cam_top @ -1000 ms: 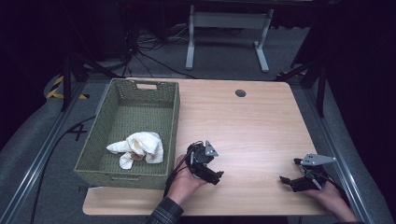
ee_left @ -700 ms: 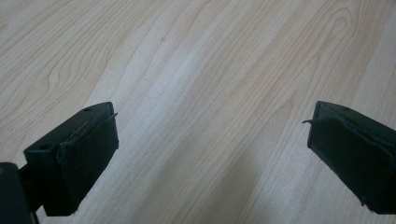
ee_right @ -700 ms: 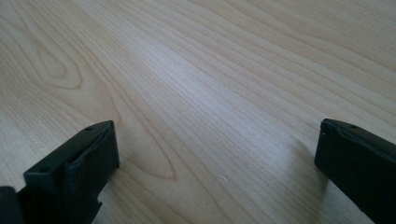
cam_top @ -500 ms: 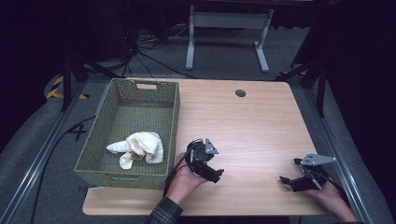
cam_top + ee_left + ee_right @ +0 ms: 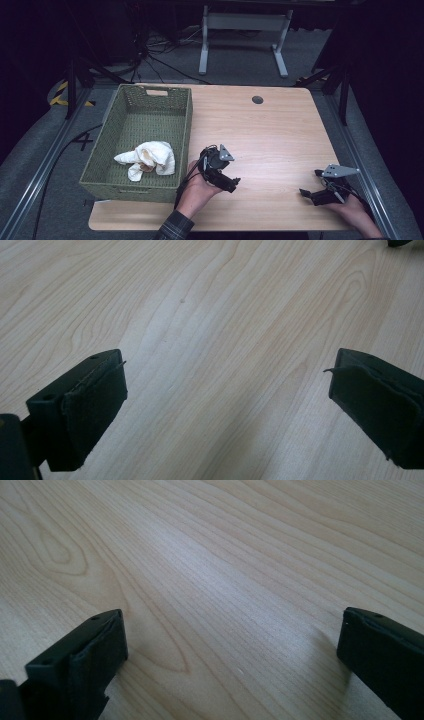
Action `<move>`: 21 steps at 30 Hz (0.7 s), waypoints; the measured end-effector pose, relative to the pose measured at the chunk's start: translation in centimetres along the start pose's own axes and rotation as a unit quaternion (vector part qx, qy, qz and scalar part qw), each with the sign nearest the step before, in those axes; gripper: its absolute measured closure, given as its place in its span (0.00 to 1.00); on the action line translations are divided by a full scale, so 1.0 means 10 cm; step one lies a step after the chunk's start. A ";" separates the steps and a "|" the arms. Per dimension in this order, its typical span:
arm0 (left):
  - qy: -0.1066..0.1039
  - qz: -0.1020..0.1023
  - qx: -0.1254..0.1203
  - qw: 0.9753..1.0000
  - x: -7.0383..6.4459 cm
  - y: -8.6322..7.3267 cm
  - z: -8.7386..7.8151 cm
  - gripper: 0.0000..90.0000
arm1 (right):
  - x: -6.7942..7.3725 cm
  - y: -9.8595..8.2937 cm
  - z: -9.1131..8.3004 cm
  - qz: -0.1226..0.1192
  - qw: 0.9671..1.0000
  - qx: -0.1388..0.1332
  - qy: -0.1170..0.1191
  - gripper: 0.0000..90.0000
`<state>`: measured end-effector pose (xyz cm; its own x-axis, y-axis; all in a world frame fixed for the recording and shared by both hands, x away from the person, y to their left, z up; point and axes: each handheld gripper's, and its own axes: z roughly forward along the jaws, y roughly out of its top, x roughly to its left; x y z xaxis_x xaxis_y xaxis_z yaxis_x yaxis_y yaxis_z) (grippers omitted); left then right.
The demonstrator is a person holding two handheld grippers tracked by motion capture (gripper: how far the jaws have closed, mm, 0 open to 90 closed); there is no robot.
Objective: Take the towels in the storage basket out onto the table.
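My left gripper (image 5: 226, 180) rests low over the wooden table (image 5: 270, 130) just right of the green woven basket (image 5: 120, 175). In the left gripper view its black jaws stand wide apart over bare wood, nothing between them (image 5: 225, 405). My right gripper (image 5: 311, 192) sits near the table's front right corner. Its jaws are also spread wide over bare tabletop in the right gripper view (image 5: 230, 655). A crumpled white cloth (image 5: 148, 157) lies inside the basket toward its near end.
A small dark round grommet (image 5: 257, 99) is set in the table near its far edge. Beyond the table stand a white frame's legs (image 5: 240, 30) and cables on the grey floor. Rails run along both sides of the table.
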<state>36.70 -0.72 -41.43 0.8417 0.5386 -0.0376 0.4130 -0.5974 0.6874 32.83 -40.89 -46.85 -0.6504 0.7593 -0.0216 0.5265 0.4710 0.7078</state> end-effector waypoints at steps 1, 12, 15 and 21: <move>-0.001 0.000 0.003 1.000 0.00 0.01 -0.01 0.03 | 0.00 0.00 0.00 0.000 1.000 0.000 0.000 0.00; -0.007 0.002 -0.006 1.000 0.04 0.10 -0.12 0.03 | 0.00 0.00 0.00 0.000 1.000 0.000 0.000 0.00; -0.012 0.000 -0.017 1.000 0.05 0.13 -0.16 0.03 | 0.00 0.00 0.00 0.000 1.000 0.000 0.000 0.00; -0.018 0.006 -0.029 0.999 0.08 0.19 -0.23 0.03 | 0.00 0.00 0.00 0.000 1.000 0.000 0.000 0.00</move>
<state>37.41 -0.08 -38.51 0.8590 0.5089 -0.0552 0.3831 -0.5676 0.7287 32.83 -40.89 -46.85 -0.6503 0.7594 -0.0219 0.5264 0.4711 0.7078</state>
